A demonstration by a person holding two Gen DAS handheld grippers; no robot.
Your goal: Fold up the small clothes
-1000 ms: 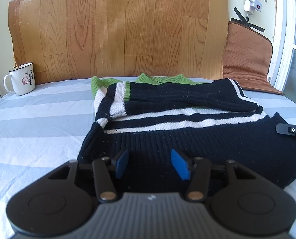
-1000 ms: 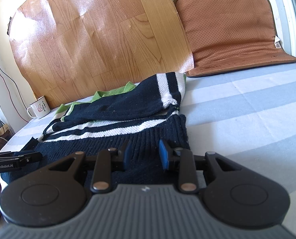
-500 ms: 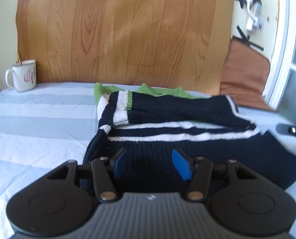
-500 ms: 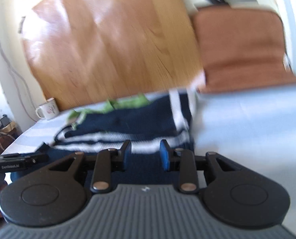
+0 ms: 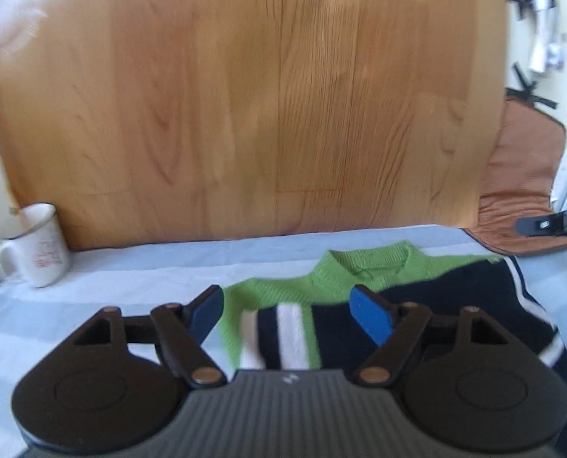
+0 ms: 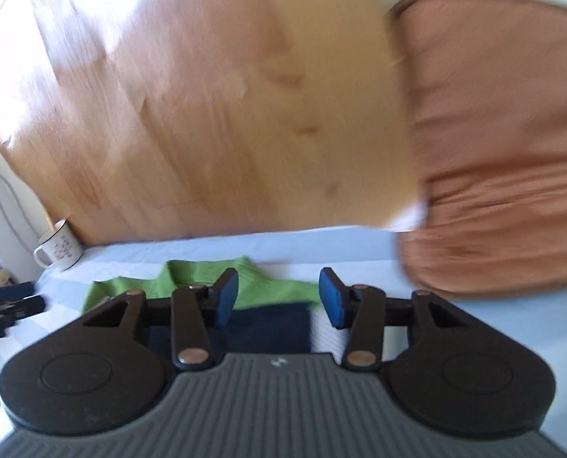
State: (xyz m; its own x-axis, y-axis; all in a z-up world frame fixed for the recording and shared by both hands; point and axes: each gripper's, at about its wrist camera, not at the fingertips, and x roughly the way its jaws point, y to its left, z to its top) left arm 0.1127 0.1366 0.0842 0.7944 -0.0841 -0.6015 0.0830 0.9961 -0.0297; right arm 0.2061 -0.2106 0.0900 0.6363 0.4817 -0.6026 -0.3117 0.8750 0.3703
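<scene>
A small navy sweater (image 5: 447,305) with white stripes and a green collar lies flat on the striped bed sheet (image 5: 131,271), its sleeves folded across the body. It also shows in the right wrist view (image 6: 268,324). My left gripper (image 5: 289,315) is open and empty above the sweater's left shoulder and striped cuff. My right gripper (image 6: 279,299) is open and empty above the sweater's right shoulder, near the green collar. The sweater's lower part is hidden under both grippers.
A white enamel mug (image 5: 35,246) stands at the far left by the wooden headboard (image 5: 245,95); it also shows in the right wrist view (image 6: 60,250). A brown cushion (image 6: 504,133) leans at the right. The other gripper's tip (image 5: 550,223) shows at the right edge.
Both grippers have risen and moved forward from the sweater's hem to over its shoulders. Both have opened wider. The views are motion-blurred.
</scene>
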